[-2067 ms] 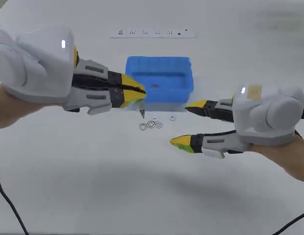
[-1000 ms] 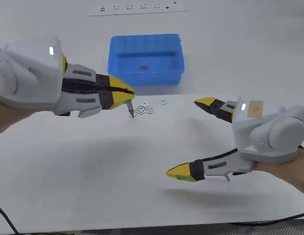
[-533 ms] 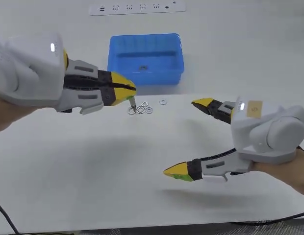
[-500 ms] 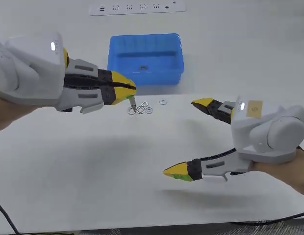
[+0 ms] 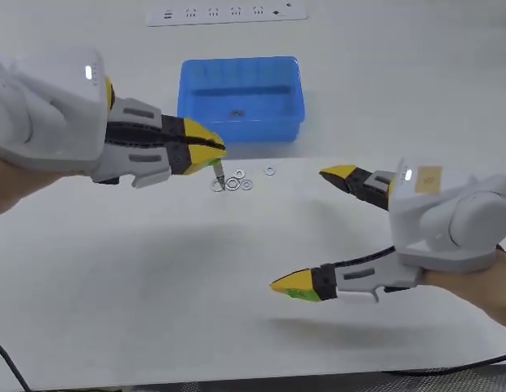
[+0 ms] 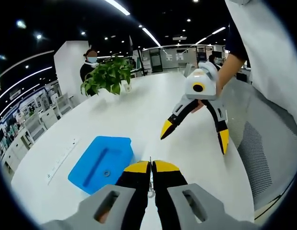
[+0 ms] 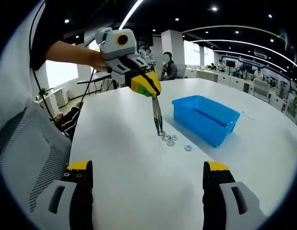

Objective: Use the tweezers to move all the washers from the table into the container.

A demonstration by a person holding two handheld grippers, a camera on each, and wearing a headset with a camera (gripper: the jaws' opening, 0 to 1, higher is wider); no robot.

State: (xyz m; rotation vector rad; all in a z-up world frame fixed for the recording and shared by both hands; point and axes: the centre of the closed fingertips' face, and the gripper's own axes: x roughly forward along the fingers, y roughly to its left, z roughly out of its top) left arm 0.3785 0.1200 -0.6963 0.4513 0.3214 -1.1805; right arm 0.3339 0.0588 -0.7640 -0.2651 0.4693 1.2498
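Head view: across a broad white tabletop, a blue rectangular plastic container sits at the far side, with one washer already lying on its floor. The left gripper, white-bodied with yellow-tipped jaws pressed together, clamps a pair of slim metal tweezers. Their points hang down just beside a cluster of small flat silver washers on the table near the container's front wall, with a lone washer a little to the right. The right gripper hovers well apart, jaws spread wide, holding nothing. The washers look light, stiff, thin and slick, and seem likely to skate or flip on the smooth top. The surest hold is probably one tweezer point through the hole and the other outside the ring, pinching across the band, one washer at a time.
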